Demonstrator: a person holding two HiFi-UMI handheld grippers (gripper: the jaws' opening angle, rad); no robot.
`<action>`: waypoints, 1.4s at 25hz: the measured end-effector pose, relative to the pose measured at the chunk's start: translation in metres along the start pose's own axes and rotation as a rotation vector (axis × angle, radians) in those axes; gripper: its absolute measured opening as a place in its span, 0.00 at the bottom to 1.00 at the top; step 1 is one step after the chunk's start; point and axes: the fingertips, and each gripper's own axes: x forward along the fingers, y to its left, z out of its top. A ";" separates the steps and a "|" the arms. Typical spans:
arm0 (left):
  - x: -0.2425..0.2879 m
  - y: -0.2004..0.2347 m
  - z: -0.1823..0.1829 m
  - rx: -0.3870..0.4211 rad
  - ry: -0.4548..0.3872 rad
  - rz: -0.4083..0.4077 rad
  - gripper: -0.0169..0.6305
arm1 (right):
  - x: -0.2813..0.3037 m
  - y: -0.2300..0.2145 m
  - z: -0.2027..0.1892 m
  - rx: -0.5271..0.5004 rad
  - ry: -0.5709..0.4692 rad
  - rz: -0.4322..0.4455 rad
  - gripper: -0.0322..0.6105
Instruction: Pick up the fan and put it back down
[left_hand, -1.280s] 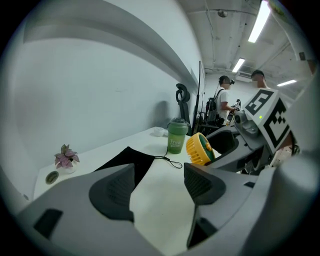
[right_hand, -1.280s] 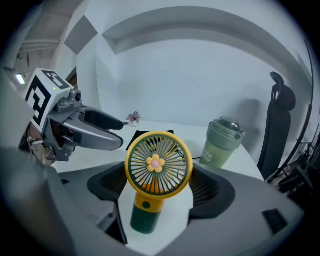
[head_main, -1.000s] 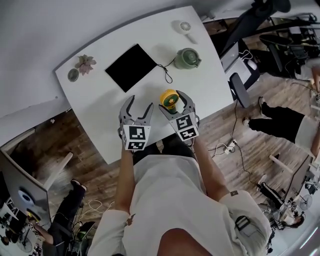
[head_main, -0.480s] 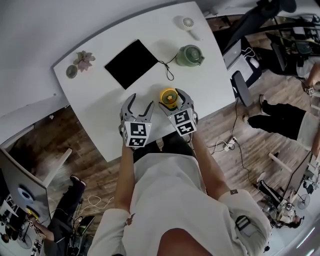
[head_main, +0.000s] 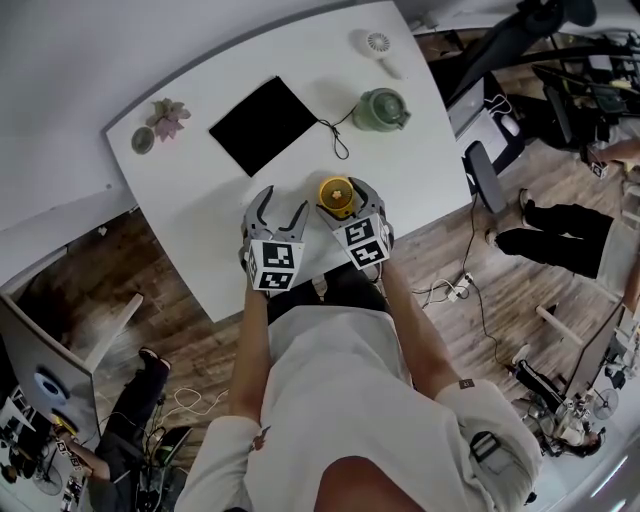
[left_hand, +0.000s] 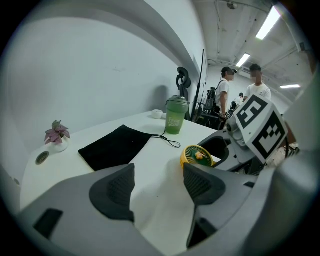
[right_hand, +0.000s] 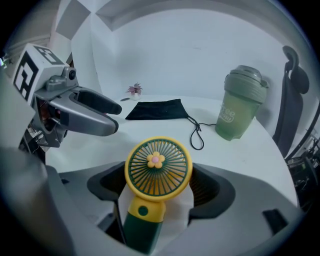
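A small hand fan (right_hand: 158, 167) with a yellow round head and a dark green handle stands upright between the jaws of my right gripper (right_hand: 160, 191), which is shut on it. In the head view the fan (head_main: 337, 196) is low over the white table (head_main: 200, 220) near its front edge, inside the right gripper (head_main: 343, 202). Whether the fan's base touches the table I cannot tell. My left gripper (head_main: 282, 206) hangs just to the left, open with nothing between its pads (left_hand: 114, 191). The left gripper view shows the fan (left_hand: 197, 156) at its right.
A black pouch (head_main: 265, 125) with a cord lies mid-table. A green lidded cup (head_main: 380, 110) stands to its right, and a white hand fan (head_main: 378, 45) lies at the far corner. A pink potted plant (head_main: 167, 122) and a small dish (head_main: 143, 143) sit far left. People stand beyond the table.
Both grippers have sunk a little toward the table, and the fan has come down with the right one.
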 end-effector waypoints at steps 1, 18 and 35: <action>0.000 0.000 0.000 0.000 0.001 0.000 0.49 | 0.000 0.001 0.000 0.001 -0.001 0.002 0.66; -0.012 -0.005 -0.001 0.006 -0.012 0.014 0.49 | 0.005 0.004 -0.001 0.012 -0.023 -0.013 0.79; -0.055 -0.011 0.048 0.044 -0.151 0.066 0.49 | -0.082 -0.004 0.062 -0.016 -0.274 -0.129 0.69</action>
